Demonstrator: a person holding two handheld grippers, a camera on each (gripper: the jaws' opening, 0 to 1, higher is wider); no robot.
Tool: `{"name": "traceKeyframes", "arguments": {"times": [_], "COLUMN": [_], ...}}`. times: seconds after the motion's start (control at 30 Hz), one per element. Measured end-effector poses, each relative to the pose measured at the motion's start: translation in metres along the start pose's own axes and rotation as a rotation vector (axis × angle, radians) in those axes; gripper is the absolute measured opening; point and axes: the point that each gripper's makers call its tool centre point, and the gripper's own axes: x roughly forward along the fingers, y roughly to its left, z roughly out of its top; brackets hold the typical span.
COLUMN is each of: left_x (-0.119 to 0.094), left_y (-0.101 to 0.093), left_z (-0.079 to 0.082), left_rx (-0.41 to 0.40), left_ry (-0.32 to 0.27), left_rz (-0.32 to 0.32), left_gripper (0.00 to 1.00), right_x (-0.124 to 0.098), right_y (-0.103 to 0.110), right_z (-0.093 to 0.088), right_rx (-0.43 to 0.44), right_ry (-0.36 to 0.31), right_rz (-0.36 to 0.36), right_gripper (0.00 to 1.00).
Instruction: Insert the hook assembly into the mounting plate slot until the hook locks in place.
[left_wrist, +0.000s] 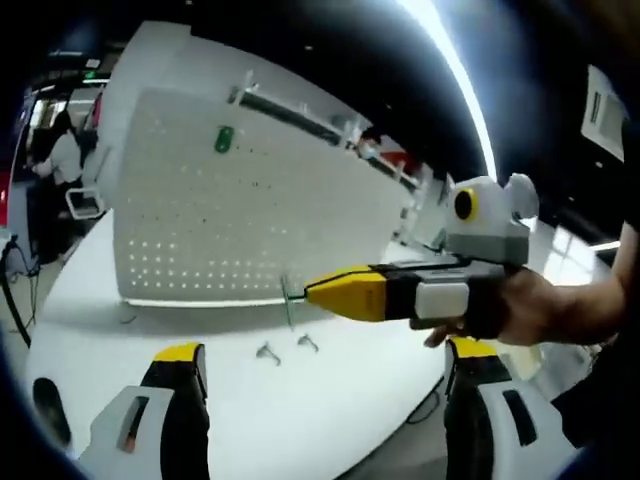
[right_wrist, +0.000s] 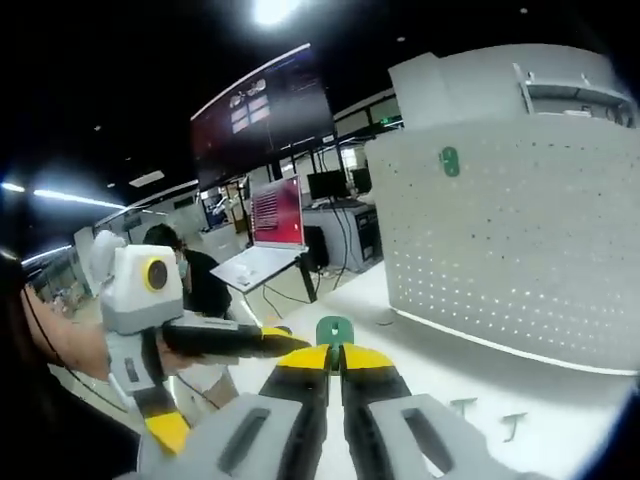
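Table, white w/ rounded edge, carries everything. Pegboard stands upright at far side, white, rows of small holes; one green hook already seated high on it, upper left of board. That board looks to be the mounting plate.

Right tool reaches in from right in left gripper view, a hand behind it, yellow tips closed on a green hook piece; thin wire end pokes out toward board's lower edge. In right gripper view the green tab sits pinched at the tips, board off to the right and well apart.

Left tool stands wide, nothing in it, hovering near side of table.

Two spare hooks lie on table just in front of board, small, metal-looking.

Progress, my read: hook picked up and being carried over, not yet at a slot. Left: line up w/ a hole, push in, seat till it locks.
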Motion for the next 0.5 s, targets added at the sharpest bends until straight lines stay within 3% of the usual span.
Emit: {"name": "traceKeyframes", "arguments": {"times": [0.37, 0.4, 0.43, 0.5], "left_x": [-0.005, -0.007, -0.009, -0.011], "left_y": [-0.005, -0.004, 0.000, -0.001], "left_z": [-0.026, -0.025, -0.017, -0.013], "left_rx": [0.020, 0.057, 0.083, 0.006], "left_ry": [0.000, -0.003, -0.046, -0.077], "left_rz": [0.048, 0.064, 0.092, 0.093], "left_gripper": [1.00, 1.00, 1.00, 1.00], "right_x": [0.000, 0.001, 0.002, 0.002], "right_y": [-0.007, -0.010, -0.013, -0.024], "right_z": [0.015, 0.019, 0.027, 0.042], "right_rx": [-0.095, -0.107, -0.116, -0.138], "right_ry": [-0.069, -0.080, -0.100, -0.142], "right_rz": [-0.103, -0.118, -0.131, -0.186], "right_gripper": [0.00, 0.00, 0.00, 0.00]}}
